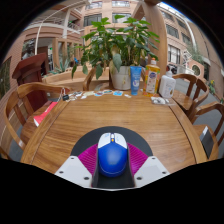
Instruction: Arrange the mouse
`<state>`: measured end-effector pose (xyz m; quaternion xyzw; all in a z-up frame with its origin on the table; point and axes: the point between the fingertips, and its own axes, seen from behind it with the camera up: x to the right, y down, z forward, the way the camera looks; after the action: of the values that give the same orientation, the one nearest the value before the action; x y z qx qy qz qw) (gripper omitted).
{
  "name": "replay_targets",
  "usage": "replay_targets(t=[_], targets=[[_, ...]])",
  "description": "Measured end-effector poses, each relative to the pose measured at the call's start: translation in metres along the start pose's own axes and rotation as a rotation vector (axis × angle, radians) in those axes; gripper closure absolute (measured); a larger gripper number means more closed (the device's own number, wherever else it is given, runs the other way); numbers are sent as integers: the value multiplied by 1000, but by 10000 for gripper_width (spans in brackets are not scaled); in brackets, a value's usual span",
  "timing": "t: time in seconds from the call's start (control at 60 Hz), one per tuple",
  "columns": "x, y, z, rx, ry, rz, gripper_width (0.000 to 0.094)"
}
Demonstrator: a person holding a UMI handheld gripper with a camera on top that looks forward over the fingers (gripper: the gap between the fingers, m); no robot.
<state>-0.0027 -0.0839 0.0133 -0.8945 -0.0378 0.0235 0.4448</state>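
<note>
A blue and white mouse (112,156) sits between my gripper's (112,162) two fingers, its white front pointing away from me. The pink pads (90,158) press against both of its sides, so the gripper is shut on it. The mouse is over a round black mouse mat (90,139) at the near edge of a round wooden table (110,112). I cannot tell whether the mouse rests on the mat or is held just above it.
At the table's far side stand a large potted plant (120,45), a blue carton (136,80), a yellow bottle (152,77) and a white container (167,86), with small items scattered around. Wooden chairs stand left (20,100) and right (205,110).
</note>
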Motion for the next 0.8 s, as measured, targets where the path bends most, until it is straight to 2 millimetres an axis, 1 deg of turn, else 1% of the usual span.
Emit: replay_targets(t=[0.033,0.117,0.15,0.2,0.233,0.3,0.317,0.35,0.417,0.5,0.65,0.8], targets=[[-6,11,2,-10,4,2,505],[-13,27,4,-44,-5,32,450],[-10,23,5,-34,1,22,433],[-9,25,1,-38,14,15,404],[-11,25,-4,-43,16,14,321],[-14,16,-18,-30,10,15,84],[-15,15,-22,-23,10,14,67],[-16,12,-33,-12,18,8,105],[-14,3,-55,11,41,-8,65],[-15,-3,-84,33,69,-10,83],[-22,-1,-138,65,83,1,79],[-28,4,-184,88,102,-2,79]])
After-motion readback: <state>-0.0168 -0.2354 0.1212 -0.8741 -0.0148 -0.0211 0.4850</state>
